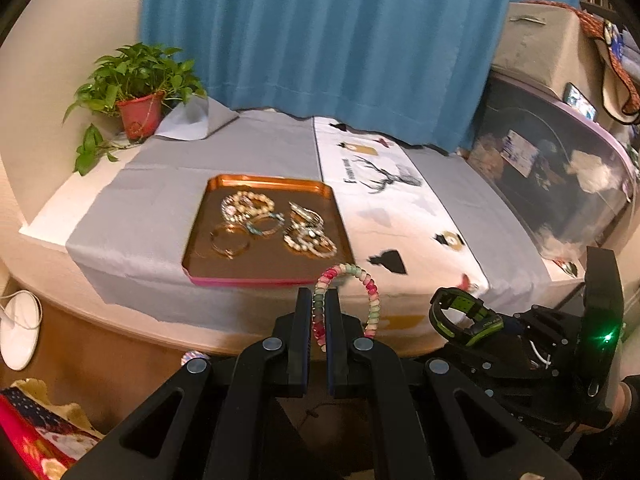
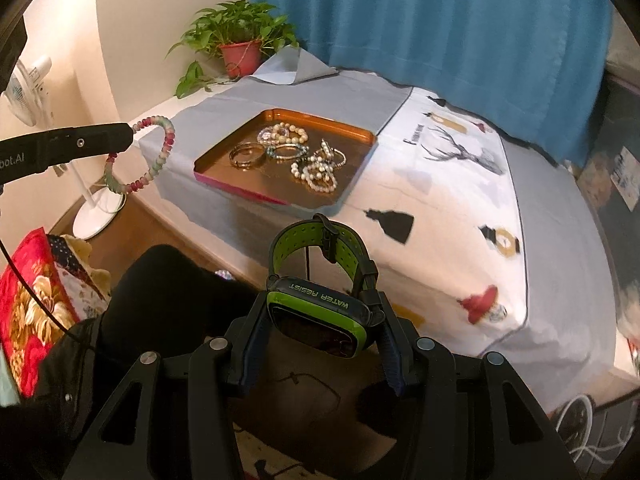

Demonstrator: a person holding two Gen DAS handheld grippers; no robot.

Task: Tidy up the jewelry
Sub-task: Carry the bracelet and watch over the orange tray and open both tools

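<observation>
My left gripper (image 1: 319, 300) is shut on a pink, white and green beaded bracelet (image 1: 370, 292), which stands up in a loop in front of the table edge. The same bracelet (image 2: 158, 156) hangs from that gripper at the left of the right wrist view. My right gripper (image 2: 320, 296) is shut on a black and lime green watch (image 2: 320, 316), gripped by its case with the strap (image 2: 316, 240) arching above. That watch (image 1: 464, 316) also shows at the lower right of the left wrist view. A copper tray (image 1: 200, 236) (image 2: 224, 148) on the table holds several bracelets (image 1: 248, 206) (image 2: 316, 172).
The table wears a grey cloth (image 1: 152, 208) and a white printed runner (image 2: 448, 184). A potted plant (image 1: 138, 92) stands at the back left before a blue curtain (image 1: 320, 40). A clear storage bin (image 1: 560, 168) sits right of the table. A white fan base (image 2: 96, 216) and a red cushion (image 2: 28, 304) are on the floor.
</observation>
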